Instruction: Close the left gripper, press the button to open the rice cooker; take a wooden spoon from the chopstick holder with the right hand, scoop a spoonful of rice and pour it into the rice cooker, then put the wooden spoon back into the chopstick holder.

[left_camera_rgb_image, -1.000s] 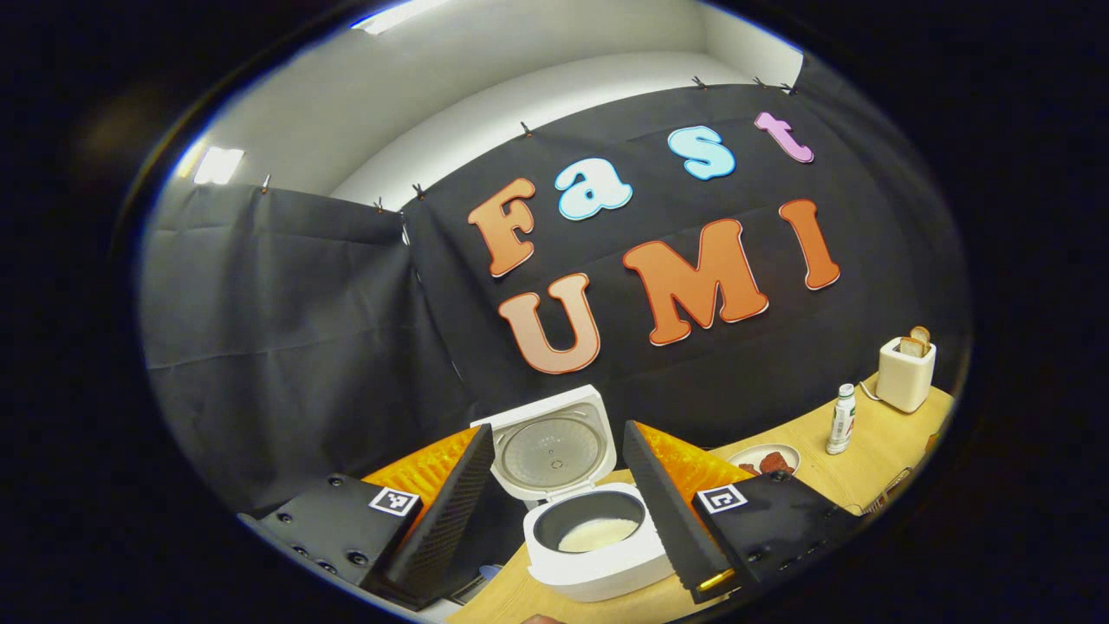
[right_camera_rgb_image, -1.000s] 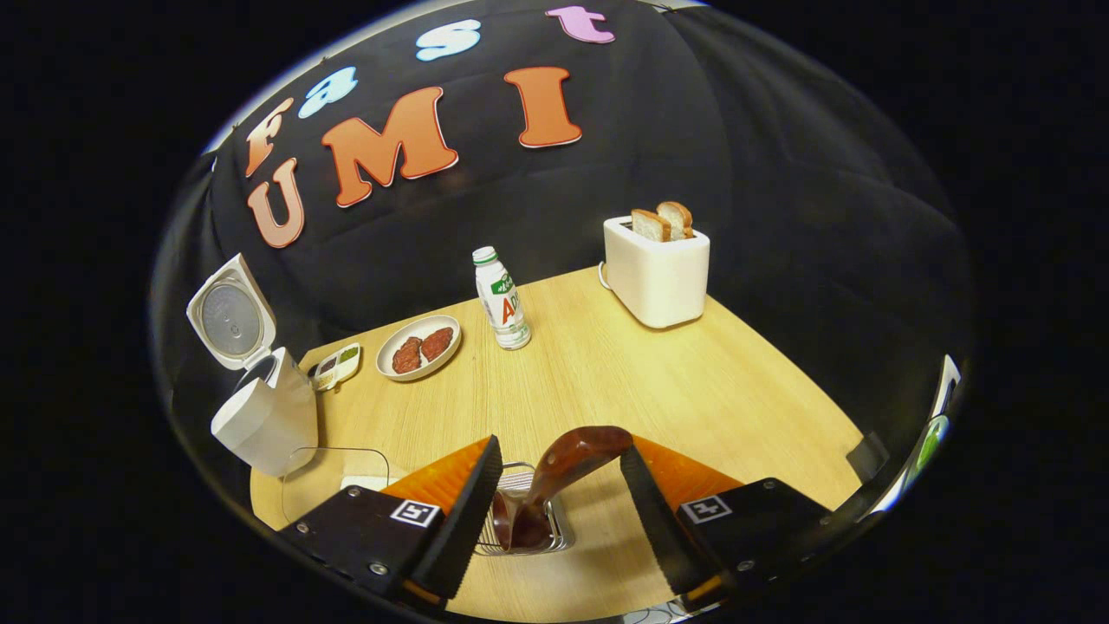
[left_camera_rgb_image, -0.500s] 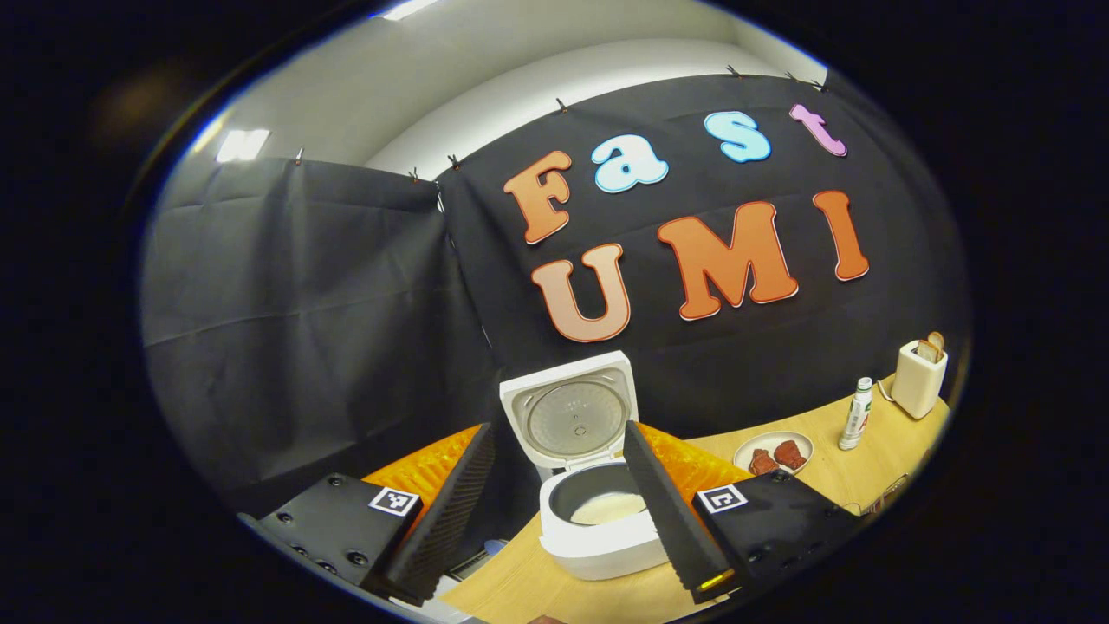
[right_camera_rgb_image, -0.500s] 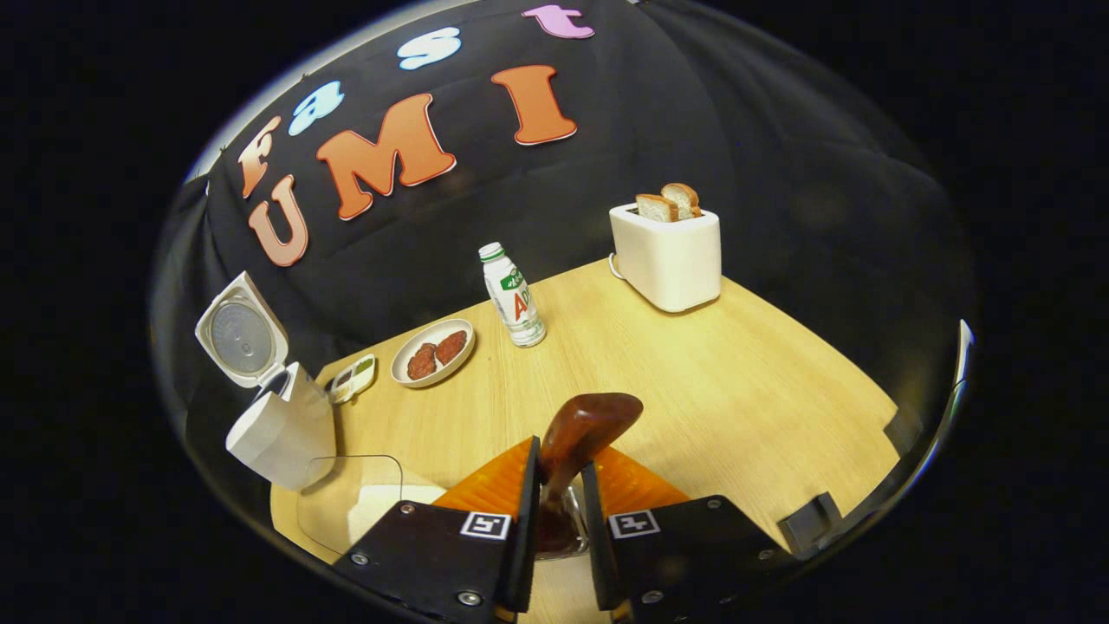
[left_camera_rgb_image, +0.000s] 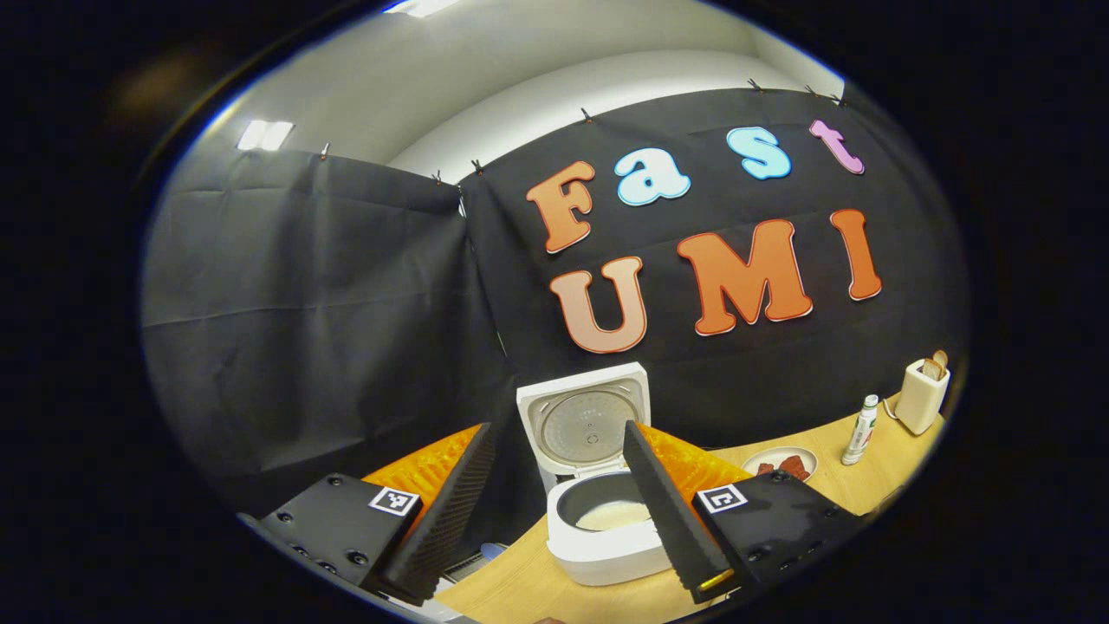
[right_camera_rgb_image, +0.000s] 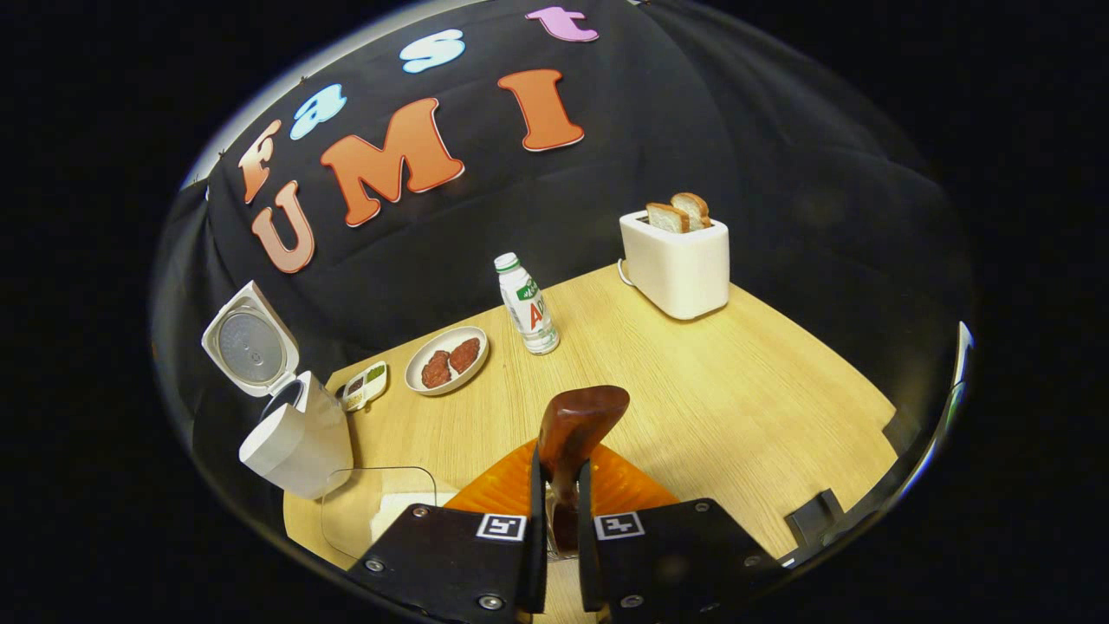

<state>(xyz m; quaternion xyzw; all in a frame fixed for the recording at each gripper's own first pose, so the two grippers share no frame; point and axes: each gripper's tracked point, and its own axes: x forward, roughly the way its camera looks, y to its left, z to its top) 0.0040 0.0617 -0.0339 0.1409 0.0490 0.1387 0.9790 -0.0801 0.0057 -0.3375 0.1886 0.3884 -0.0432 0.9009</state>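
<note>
The rice cooker (left_camera_rgb_image: 602, 511) stands open on the table (right_camera_rgb_image: 693, 390), so the step in hand is taking the wooden spoon (right_camera_rgb_image: 573, 429). The right gripper (right_camera_rgb_image: 555, 520) is clamped on its handle, above the holder. The left gripper (left_camera_rgb_image: 554, 511) is wide and holds nothing. Next, I think, lift the spoon straight up, then go to the rice container (right_camera_rgb_image: 381, 511).
</note>
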